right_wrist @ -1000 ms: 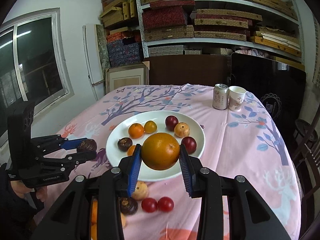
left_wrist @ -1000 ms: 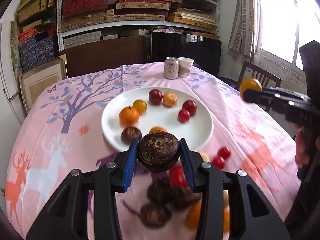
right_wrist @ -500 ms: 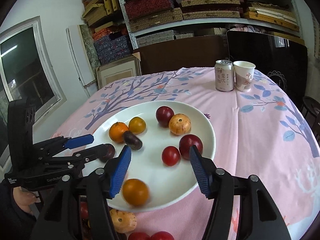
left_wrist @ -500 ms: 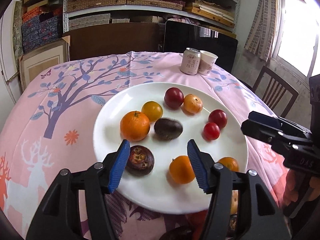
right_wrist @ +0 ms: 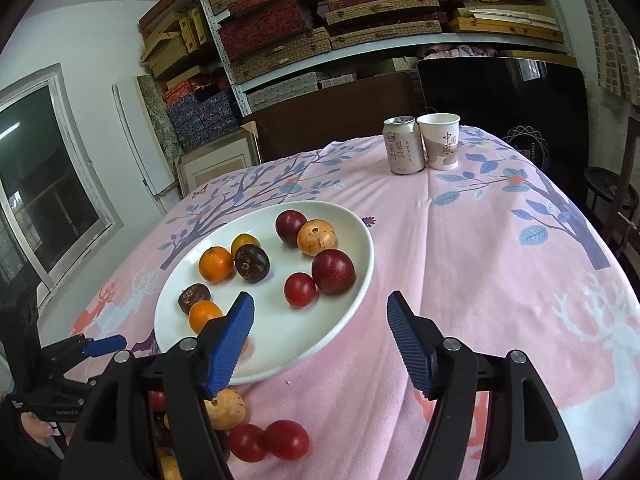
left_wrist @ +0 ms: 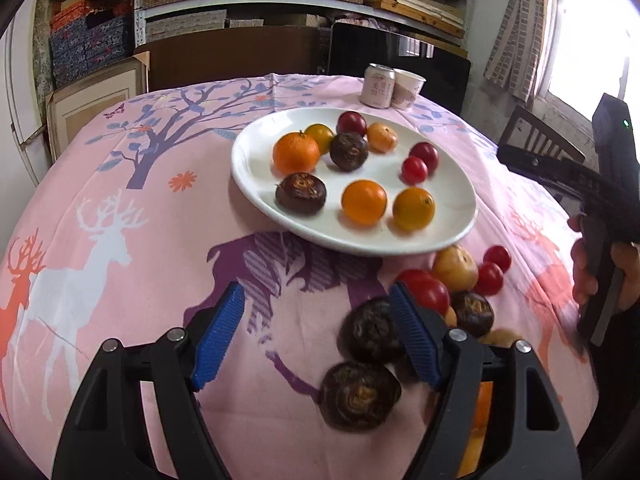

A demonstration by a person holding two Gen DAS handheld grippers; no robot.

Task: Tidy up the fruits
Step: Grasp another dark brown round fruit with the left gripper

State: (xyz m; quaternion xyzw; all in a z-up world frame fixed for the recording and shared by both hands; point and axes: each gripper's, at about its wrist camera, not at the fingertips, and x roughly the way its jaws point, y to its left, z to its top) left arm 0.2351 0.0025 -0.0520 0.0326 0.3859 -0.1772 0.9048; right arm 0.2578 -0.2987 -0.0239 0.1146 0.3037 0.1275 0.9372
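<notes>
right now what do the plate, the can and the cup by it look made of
Plate: glossy white, probably glazed ceramic, with soft sheen on its rim. Can: looks like thin metal, silvery top rim, printed label. Cup: matte white with printed characters, likely paper.

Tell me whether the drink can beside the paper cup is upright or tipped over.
Upright. The drink can stands on its base on the tablecloth, its top rim facing up, right beside the paper cup, which is upright too.
</notes>
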